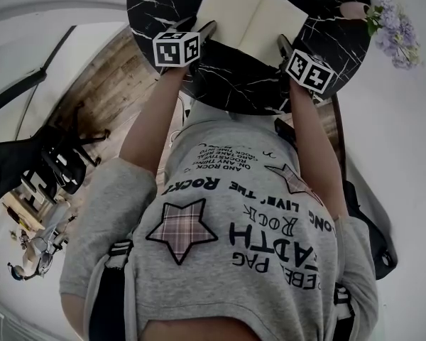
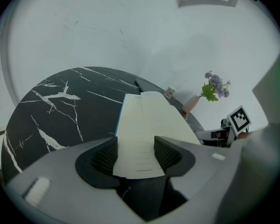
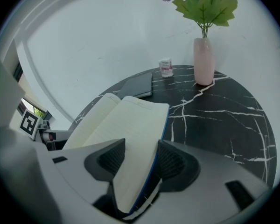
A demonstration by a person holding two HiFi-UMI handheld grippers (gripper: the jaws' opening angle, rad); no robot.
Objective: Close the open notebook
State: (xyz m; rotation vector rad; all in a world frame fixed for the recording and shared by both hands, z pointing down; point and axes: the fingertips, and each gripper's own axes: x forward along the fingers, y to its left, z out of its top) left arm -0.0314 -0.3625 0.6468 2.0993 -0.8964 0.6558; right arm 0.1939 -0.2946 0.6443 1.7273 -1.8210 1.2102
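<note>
Your left hand-held gripper (image 2: 135, 148) is wide open, with the left page of the notebook (image 2: 147, 118) just lying loose between the jaws. Right hand-held gripper (image 3: 141, 150) looks open too; the right half and its blue cover slant through the gap, not clamped. Notebook's still spread open on the black worktop (image 2: 60, 120). I'd pinch one half properly, swing it over the spine, and keep the other gripper clear.
</note>
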